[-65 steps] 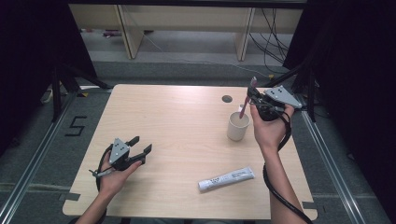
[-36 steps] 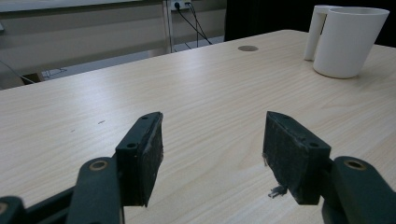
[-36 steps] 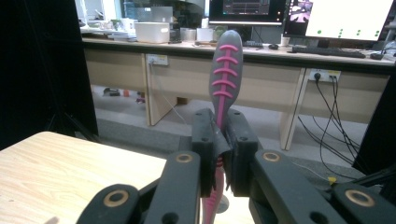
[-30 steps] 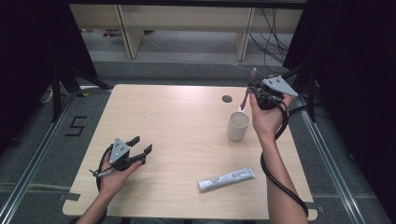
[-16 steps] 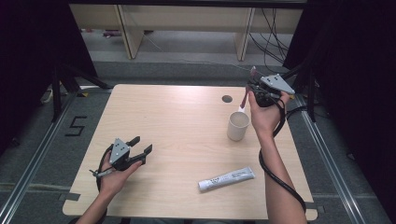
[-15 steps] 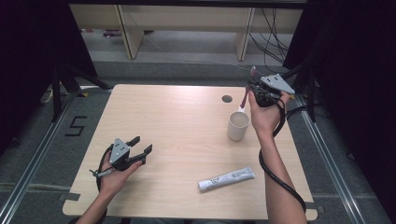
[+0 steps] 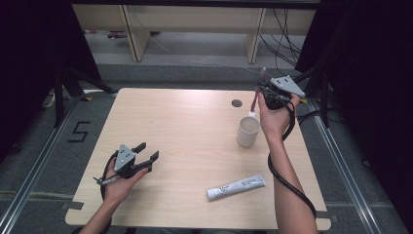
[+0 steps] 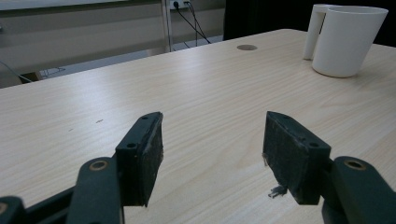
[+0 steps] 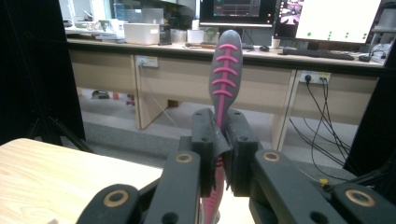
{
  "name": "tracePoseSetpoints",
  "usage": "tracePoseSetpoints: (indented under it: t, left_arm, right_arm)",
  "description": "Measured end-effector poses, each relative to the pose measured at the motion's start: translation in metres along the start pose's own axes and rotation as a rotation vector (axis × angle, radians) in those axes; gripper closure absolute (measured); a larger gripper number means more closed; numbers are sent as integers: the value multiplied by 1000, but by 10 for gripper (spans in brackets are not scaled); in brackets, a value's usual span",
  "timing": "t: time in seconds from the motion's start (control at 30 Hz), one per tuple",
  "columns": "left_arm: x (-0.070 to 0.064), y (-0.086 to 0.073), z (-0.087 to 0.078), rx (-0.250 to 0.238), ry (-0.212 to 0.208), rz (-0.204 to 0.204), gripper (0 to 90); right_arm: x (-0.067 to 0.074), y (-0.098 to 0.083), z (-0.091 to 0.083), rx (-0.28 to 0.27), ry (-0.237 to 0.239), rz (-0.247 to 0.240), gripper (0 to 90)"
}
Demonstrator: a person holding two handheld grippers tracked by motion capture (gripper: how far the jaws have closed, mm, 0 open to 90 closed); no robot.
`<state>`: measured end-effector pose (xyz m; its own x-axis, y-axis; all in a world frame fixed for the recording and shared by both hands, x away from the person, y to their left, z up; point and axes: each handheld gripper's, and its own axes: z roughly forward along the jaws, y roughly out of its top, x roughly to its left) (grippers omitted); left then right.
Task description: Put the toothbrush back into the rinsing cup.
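- Right gripper (image 7: 263, 93): held above the far right part of the surface (image 7: 185, 141); jaws pressed together on a toothbrush (image 9: 224, 74), pinching its handle.
- Toothbrush: grey handle with pink ribs, rising beyond the right gripper's jaws in the right gripper view; in the high view its lower end slants down from that gripper to a white tip just over the cup's rim. Whether tip and rim touch cannot be told.
- Cup (image 7: 248, 131): white, upright, with a handle; stands on the surface directly below and slightly nearer the person than the right gripper. In the left gripper view it sits far ahead of the left gripper's jaws, to their right (image 8: 343, 39).
- Round hole (image 7: 236, 103): in the surface, just beside the right gripper, on its left in the high view.
- Toothpaste tube (image 7: 236, 186): white, lying flat on the surface, well below the right gripper toward the person, past the cup; apart from both grippers.
- Left gripper (image 7: 146, 156): low over the near left part of the surface, well apart from the right gripper; jaws spread wide with nothing between the pads (image 8: 145, 154), bare wood ahead of them.
- Desks with monitors (image 9: 341, 18): beyond the right gripper, far behind the toothbrush.
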<state>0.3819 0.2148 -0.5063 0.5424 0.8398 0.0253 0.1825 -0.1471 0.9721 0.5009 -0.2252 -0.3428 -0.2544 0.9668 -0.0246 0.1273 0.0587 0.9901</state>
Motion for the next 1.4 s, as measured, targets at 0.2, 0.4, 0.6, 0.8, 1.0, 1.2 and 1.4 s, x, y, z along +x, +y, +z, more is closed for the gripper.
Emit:
tracePoseSetpoints:
  t: [0.2, 0.4, 0.6, 0.8, 1.0, 1.2, 1.4]
  left_arm:
    - [0, 0, 0, 1, 0, 1, 375]
    - [0, 0, 0, 4, -4, 3, 375]
    - [-1, -1, 0, 4, -7, 2, 375]
    - [-1, -1, 0, 7, -8, 4, 375]
    - [-1, -1, 0, 7, -9, 3, 375]
    - [-1, -1, 0, 10, -8, 4, 374]
    - [-1, -1, 1, 3, -13, 2, 374]
  right_arm:
    - [-1, -3, 5, -4, -1, 4, 843]
    - [-2, -6, 8, 1, -19, 11, 843]
    - [-3, -8, 13, 8, -20, 8, 843]
    - [-6, -10, 16, 14, -30, 10, 843]
    - [-7, -12, 19, 18, -37, 0, 843]
    - [-7, -13, 22, 22, -35, 9, 843]
    - [-6, -15, 23, 30, -45, 8, 843]
